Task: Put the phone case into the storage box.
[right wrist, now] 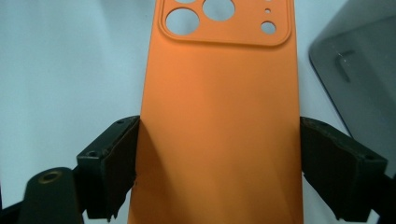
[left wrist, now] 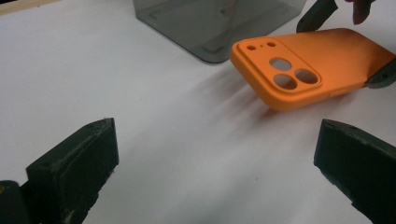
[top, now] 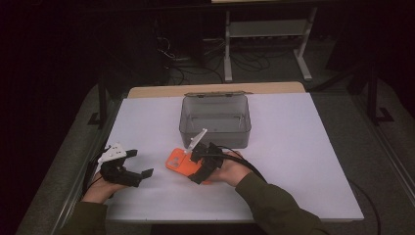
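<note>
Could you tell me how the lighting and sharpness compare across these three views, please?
High view: dim, the room behind the white table nearly black, the orange phone case soft. Left gripper view: bright, the case sharp, casting a smeared shadow, near pads slightly blurred. Right gripper view: even light, bluish table, the case crisp between the right tongs.

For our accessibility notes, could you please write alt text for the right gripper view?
An orange phone case is clamped across its width between the two black jaws of the right gripper, its camera cut-outs at the far end. It is over a white table, and the corner of a grey plastic box shows at the right edge.
</note>
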`<state>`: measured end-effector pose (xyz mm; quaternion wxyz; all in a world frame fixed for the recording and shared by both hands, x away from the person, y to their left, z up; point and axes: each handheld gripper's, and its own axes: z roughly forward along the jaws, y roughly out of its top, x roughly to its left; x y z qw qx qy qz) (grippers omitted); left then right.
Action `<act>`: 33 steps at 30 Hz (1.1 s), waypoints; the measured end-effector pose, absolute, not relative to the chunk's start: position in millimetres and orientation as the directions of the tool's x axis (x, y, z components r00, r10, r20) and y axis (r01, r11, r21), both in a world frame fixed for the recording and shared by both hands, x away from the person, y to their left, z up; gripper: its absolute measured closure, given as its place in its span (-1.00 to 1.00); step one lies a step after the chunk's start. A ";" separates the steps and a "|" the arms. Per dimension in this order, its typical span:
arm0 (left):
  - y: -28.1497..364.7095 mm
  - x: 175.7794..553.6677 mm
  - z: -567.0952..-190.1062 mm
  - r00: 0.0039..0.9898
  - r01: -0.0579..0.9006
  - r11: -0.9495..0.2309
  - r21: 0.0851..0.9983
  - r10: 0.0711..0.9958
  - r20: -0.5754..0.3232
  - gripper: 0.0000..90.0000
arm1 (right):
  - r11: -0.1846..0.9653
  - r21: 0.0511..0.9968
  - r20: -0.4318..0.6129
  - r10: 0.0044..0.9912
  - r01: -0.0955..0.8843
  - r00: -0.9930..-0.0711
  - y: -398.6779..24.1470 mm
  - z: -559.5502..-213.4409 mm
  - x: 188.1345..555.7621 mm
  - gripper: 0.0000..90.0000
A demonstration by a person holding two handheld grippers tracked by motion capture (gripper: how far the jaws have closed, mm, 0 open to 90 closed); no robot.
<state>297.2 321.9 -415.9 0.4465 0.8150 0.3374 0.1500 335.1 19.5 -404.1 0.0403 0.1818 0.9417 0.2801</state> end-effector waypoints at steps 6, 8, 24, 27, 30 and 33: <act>320.6 297.2 -416.3 0.729 0.417 -0.381 0.825 0.683 -0.053 -1.00 | 0.771 0.546 0.023 0.376 0.327 -0.926 4.2 -402.6 335.7 -0.65; 320.1 297.2 -416.5 0.730 0.417 -0.384 0.824 0.682 -0.052 -1.00 | 0.768 0.552 0.023 0.375 0.324 -0.927 -1.0 -401.6 335.2 -0.65; 316.6 296.0 -417.9 0.737 0.416 -0.402 0.816 0.675 -0.043 -1.00 | 0.752 0.570 0.019 0.390 0.330 -0.921 -34.3 -398.6 331.2 -0.65; 316.1 295.6 -417.7 0.737 0.414 -0.400 0.817 0.674 -0.043 -1.00 | 0.749 0.571 0.019 0.397 0.336 -0.918 -41.0 -398.2 330.6 -0.65; 315.5 295.2 -417.5 0.738 0.413 -0.400 0.818 0.674 -0.043 -1.00 | 0.747 0.570 0.017 0.404 0.341 -0.915 -47.0 -397.5 330.2 -0.65; 314.7 295.1 -417.2 0.740 0.411 -0.400 0.819 0.671 -0.044 -1.00 | 0.741 0.573 0.021 0.413 0.350 -0.910 -53.2 -396.5 329.2 -0.65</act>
